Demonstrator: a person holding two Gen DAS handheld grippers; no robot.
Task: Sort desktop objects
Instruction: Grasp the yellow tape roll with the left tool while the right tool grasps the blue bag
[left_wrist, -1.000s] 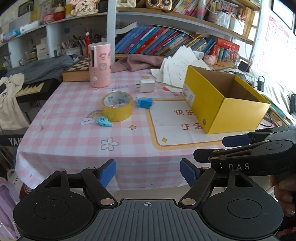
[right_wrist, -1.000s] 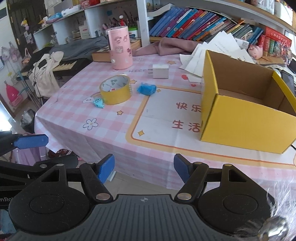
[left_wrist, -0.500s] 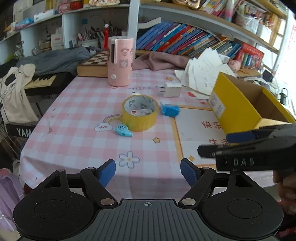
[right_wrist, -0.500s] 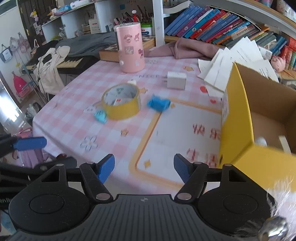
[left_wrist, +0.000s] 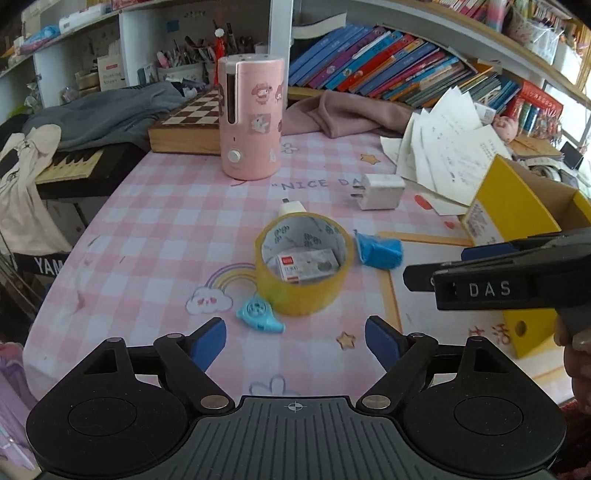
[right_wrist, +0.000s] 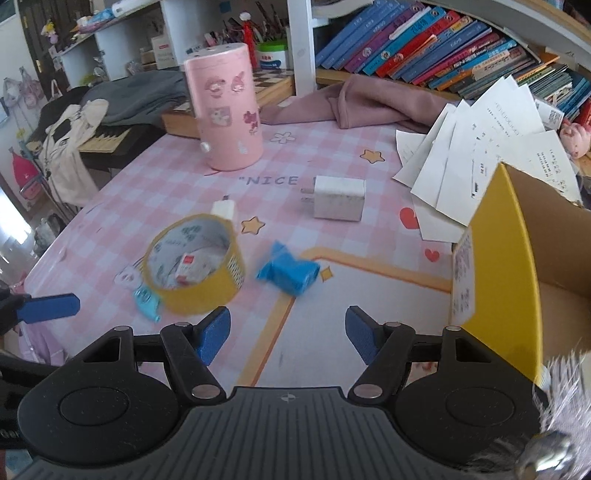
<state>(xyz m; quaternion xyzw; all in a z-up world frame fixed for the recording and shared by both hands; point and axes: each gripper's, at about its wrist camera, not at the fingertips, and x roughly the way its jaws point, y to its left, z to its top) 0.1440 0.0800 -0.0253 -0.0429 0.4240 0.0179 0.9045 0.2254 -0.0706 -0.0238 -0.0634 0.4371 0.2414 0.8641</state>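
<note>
A yellow tape roll (left_wrist: 303, 263) (right_wrist: 195, 263) lies flat on the pink checked tablecloth with a small box inside it. Beside it lie a light blue whistle-like toy (left_wrist: 260, 313) (right_wrist: 147, 302), a crumpled blue packet (left_wrist: 379, 252) (right_wrist: 289, 273), a white charger (left_wrist: 380, 191) (right_wrist: 338, 197) and a small white plug (left_wrist: 291, 207) (right_wrist: 224, 209). The open yellow box (left_wrist: 506, 225) (right_wrist: 495, 254) stands at the right. My left gripper (left_wrist: 295, 341) is open and empty, just short of the toy. My right gripper (right_wrist: 288, 338) is open and empty, short of the blue packet.
A tall pink canister (left_wrist: 252, 118) (right_wrist: 226, 110) stands behind the tape. Loose papers (left_wrist: 447, 155) lean at the back right, a pink cloth (left_wrist: 343, 118) and a chessboard (left_wrist: 188, 125) lie at the back. Bookshelves rise behind. The table's near edge is below the left gripper.
Both grippers have moved forward over the table toward the tape roll and the blue packet, so the objects loom larger. Both stay open.
</note>
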